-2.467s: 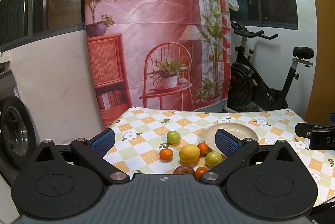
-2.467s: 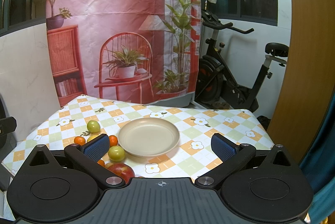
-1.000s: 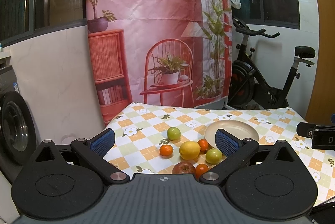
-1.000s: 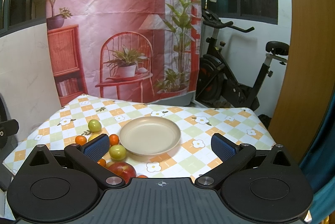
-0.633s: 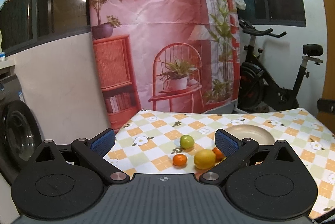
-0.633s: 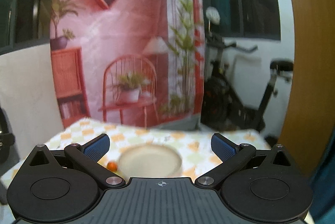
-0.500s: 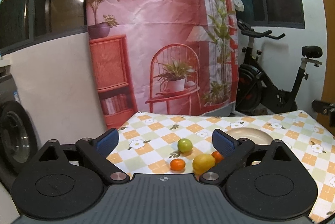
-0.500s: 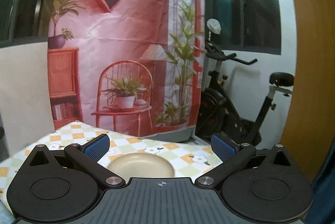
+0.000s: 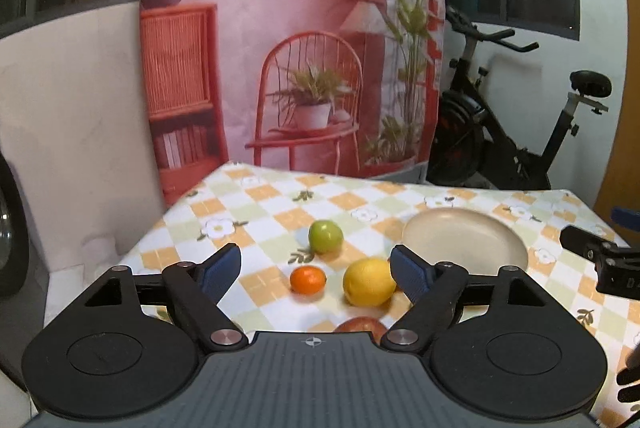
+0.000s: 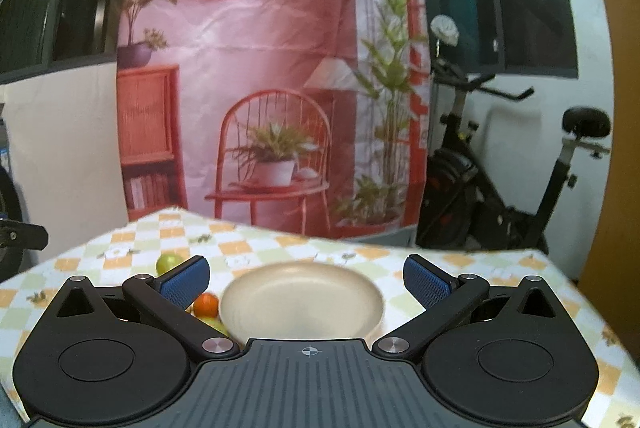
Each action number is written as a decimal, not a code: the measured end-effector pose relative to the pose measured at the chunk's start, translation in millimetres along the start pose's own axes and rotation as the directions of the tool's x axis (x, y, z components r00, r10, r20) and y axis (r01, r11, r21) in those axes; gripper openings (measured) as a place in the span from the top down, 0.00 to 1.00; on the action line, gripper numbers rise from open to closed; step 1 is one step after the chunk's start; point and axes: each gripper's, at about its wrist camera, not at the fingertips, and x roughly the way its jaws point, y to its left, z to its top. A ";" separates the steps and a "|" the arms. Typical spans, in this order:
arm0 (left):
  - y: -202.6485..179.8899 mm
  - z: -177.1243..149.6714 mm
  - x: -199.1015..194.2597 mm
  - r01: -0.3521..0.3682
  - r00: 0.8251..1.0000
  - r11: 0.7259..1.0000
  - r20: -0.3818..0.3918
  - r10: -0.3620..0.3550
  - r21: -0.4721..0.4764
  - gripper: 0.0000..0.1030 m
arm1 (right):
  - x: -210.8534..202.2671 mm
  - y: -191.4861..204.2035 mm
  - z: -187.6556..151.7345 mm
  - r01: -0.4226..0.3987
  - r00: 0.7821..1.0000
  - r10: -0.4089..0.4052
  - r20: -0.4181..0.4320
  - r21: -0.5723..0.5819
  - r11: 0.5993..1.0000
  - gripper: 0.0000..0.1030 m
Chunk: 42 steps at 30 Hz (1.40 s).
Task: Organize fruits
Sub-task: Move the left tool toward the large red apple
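Only a few pale letters show, on the black body of the right gripper [image 9: 612, 264] where it juts in at the right edge of the left wrist view, and they are too cut off to read; nearest the left camera, the left gripper [image 9: 316, 270] hangs with its blue-padded jaws spread wide and nothing between them, above the near part of the checked tablecloth [image 9: 260, 194], whose orange, green and white squares carry small daisies; a red apple [image 9: 362, 324] peeps over the gripper's body, mostly hidden; just beyond it a smooth yellow lemon [image 9: 368, 282] sits touching the inner side of the right-hand pad, with a small glossy tangerine [image 9: 308, 279] just beside it to the left and a green apple [image 9: 325, 237] a little farther back; the beige plate [image 9: 500, 236], shallow and bare inside, lies to the right of the fruit; from the right wrist view, the right gripper [image 10: 306, 280] is likewise wide open and holds nothing, its jaws framing that plate [image 10: 360, 316], while another tangerine [image 10: 206, 304] and a yellow-green fruit [image 10: 212, 324] lie against the plate's left rim and the green apple [image 10: 167, 262] shows behind the left pad; farther off hang a pink printed backdrop [image 10: 280, 68] and a black exercise bike [image 10: 500, 188].
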 end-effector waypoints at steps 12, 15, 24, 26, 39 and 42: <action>-0.5 -19.8 14.5 0.047 0.998 0.998 -0.047 -0.049 -0.041 0.18 | 1.9 5.7 -32.6 -0.052 0.993 0.053 -0.106 0.012 0.999 0.00; -1.2 -23.3 13.7 0.041 0.998 0.997 -0.041 -0.044 -0.072 0.18 | 0.1 10.1 -33.4 -0.053 0.992 0.051 -0.118 -0.008 0.999 0.00; -7.6 -24.8 9.8 -0.010 0.997 0.998 -0.072 0.006 -0.059 0.18 | 4.9 10.9 -38.8 -0.108 0.969 0.102 -0.225 -0.014 0.994 0.03; -10.2 -25.3 9.4 -0.020 0.997 0.999 -0.072 0.017 -0.037 0.18 | 5.6 12.7 -40.4 -0.129 0.962 0.122 -0.243 -0.011 0.992 0.07; -14.4 -32.3 14.9 0.049 0.996 0.999 -0.071 -0.049 -0.001 0.30 | 14.1 12.0 -42.6 -0.215 0.934 0.207 -0.291 0.005 0.977 0.42; -15.5 -32.3 18.2 0.071 0.995 0.997 -0.071 -0.070 0.014 0.34 | 21.3 6.8 -43.1 -0.237 0.918 0.235 -0.318 0.032 0.971 0.46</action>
